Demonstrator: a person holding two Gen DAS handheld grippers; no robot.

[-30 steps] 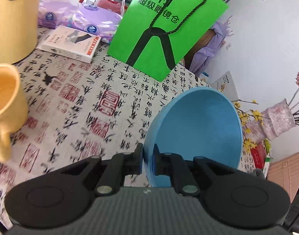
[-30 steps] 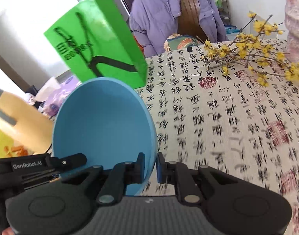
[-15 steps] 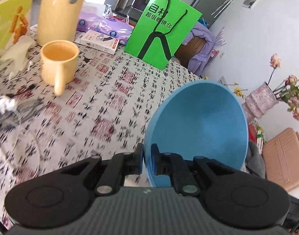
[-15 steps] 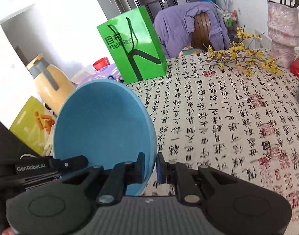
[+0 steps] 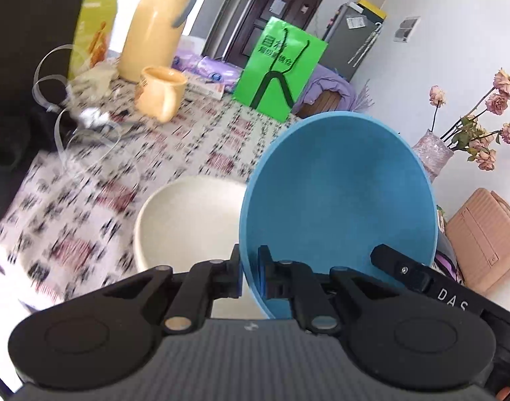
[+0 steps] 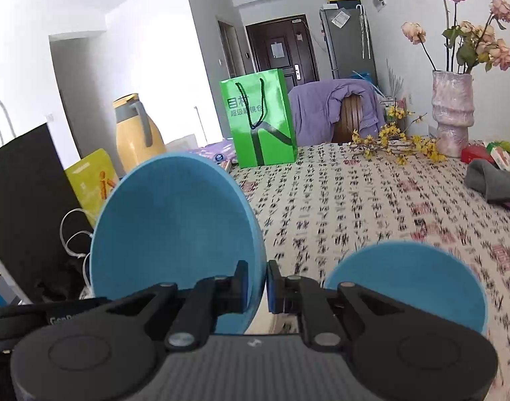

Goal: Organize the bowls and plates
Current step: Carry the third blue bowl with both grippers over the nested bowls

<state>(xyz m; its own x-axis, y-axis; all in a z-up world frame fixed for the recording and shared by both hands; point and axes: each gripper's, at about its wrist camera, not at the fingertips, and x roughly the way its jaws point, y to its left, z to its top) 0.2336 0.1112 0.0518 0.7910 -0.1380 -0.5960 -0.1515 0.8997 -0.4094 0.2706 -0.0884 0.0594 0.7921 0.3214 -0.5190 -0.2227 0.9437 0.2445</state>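
Above the surface [image 6: 372, 200], both claws pinch one tilted blue bowl [image 5: 338, 200] by its rim: left claw [image 5: 248, 275], right claw [image 6: 256, 289]. White bowl [image 5: 188, 220] below-left; blue plate [image 6: 405, 280] lower right.

Tablecloth [image 5: 88, 200] print smeared by motion blur at near left. Blue bowl [image 5: 338, 200] hides the white bowl's [image 5: 188, 220] right side — near rims lie behind gripper bodies. Second blue bowl [image 6: 422, 277] — near part hidden likewise.
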